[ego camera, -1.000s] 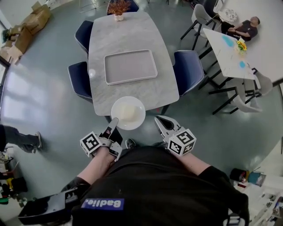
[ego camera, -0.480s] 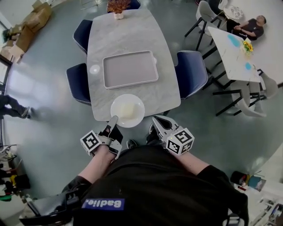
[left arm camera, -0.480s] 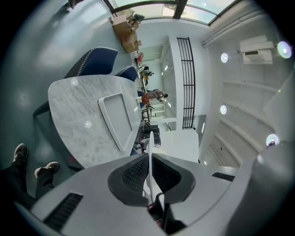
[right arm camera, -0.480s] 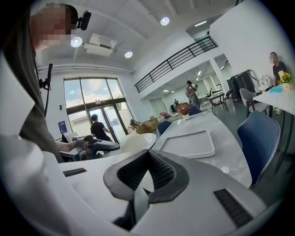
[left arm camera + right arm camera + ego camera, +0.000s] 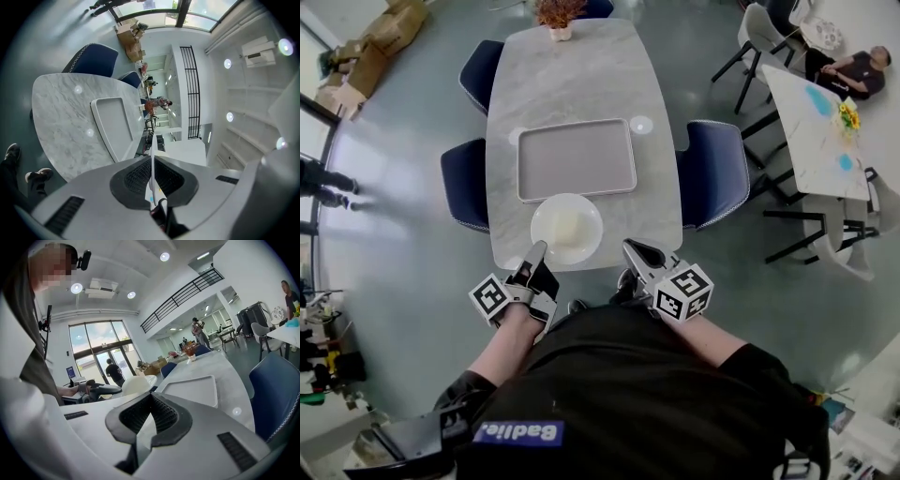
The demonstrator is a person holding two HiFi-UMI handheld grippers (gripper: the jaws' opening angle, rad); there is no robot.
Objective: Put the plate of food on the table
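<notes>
Over table [image 5: 581, 84] edge, plate [image 5: 567, 230] rim pinched in left gripper [image 5: 536, 254], right gripper [image 5: 635, 249] closed empty.

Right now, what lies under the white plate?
The near end of the marble table shows around the plate, which the left gripper grips by the rim. The tabletop directly beneath is covered.

The head view looks steeply down; both gripper views face across the shared table [image 5: 581, 84].
</notes>
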